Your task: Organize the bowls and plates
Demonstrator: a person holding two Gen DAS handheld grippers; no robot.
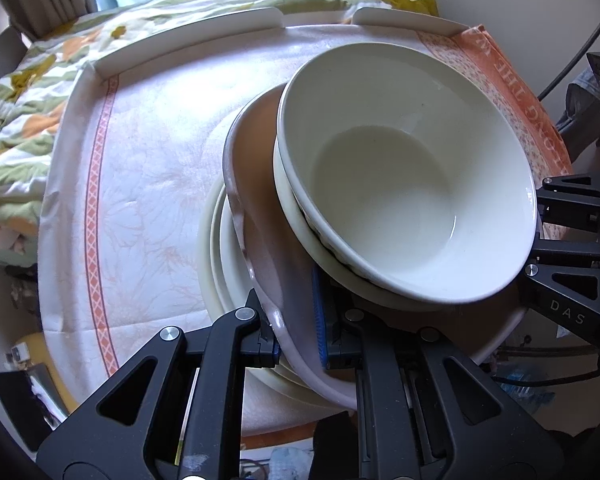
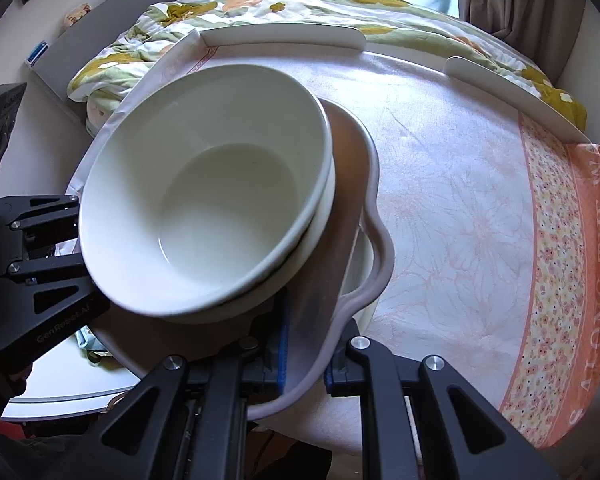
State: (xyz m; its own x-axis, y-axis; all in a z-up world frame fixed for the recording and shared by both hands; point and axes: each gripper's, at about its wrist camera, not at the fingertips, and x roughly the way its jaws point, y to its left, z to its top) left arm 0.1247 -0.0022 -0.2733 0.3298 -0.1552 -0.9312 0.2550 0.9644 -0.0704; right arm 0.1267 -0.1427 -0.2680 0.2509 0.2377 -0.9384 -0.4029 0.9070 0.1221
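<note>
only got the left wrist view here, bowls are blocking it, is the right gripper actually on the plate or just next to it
Observer: It is on it. The right gripper is shut on the wavy rim of the pinkish-grey scalloped ceramic plate, with a blue pad on each side of the rim.
Operator: anything under the plate on that side
Observer: A cream round plate shows just below the rim there. I cannot tell whether the two touch.
Operator: whats right of the plate
Observer: Only the white floral tablecloth, running out to its orange lettered border.
</note>
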